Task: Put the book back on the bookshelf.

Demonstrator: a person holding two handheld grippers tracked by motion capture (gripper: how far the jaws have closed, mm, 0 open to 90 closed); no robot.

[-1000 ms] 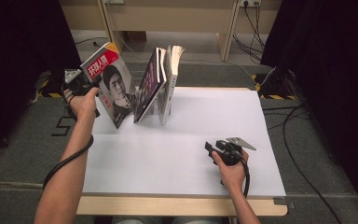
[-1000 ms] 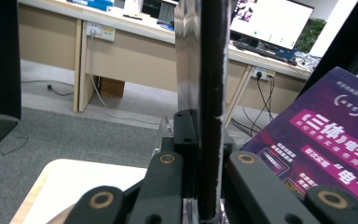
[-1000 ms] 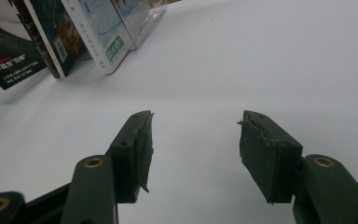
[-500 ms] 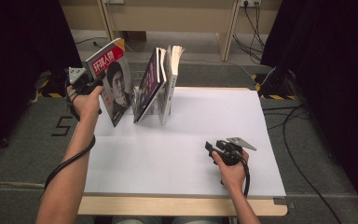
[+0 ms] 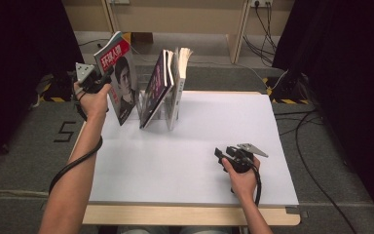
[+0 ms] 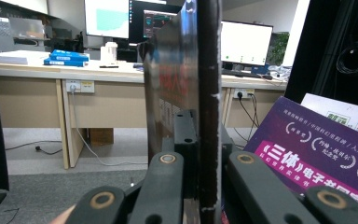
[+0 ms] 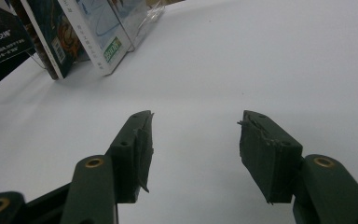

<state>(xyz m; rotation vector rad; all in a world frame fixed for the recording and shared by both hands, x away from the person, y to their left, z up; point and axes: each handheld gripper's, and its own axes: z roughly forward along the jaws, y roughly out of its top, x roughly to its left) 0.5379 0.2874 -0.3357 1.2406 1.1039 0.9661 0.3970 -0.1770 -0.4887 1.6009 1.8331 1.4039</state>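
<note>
Left tongs clamped on a magazine, lifted beside the rack

Our left tongs (image 5: 108,74) are pinched tight on the edge of the magazine (image 5: 119,78), held tilted above the bench's (image 5: 185,161) far-left corner, just left of the clear rack (image 5: 163,109) where the purple book (image 5: 156,87) and its neighbour lean. We should keep it edge-on and steer its lower corner clear of the leaning purple cover; the bench edge lies just beneath our hand. Our right tongs (image 7: 196,140) rest with jaws wide apart and nothing between them on bare white bench, with ample room.
</note>
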